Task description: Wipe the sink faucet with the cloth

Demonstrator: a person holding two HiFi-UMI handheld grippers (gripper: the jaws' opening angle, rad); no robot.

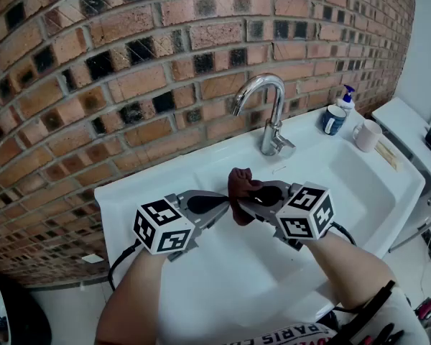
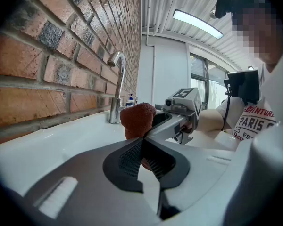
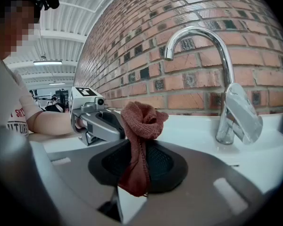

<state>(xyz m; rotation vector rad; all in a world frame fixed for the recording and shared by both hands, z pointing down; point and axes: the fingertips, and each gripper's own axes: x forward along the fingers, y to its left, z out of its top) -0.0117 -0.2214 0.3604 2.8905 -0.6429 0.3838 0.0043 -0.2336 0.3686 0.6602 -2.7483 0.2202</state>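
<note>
Cloth (image 1: 241,184) (bunched, above the sink) | right gripper (image 1: 244,210) clamped on it | left gripper (image 1: 227,202) pinching it too

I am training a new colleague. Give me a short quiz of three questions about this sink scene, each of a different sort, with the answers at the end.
1. True or false: the cloth is touching the faucet.
2. What is clamped between the jaws of the right gripper? A) the cloth B) a sponge C) nothing
3. Fill in the gap: in the head view, the white mug stands to the ___ of the faucet.

Key: 1 false, the cloth is held clear of the faucet; 2 A; 3 right.
</note>
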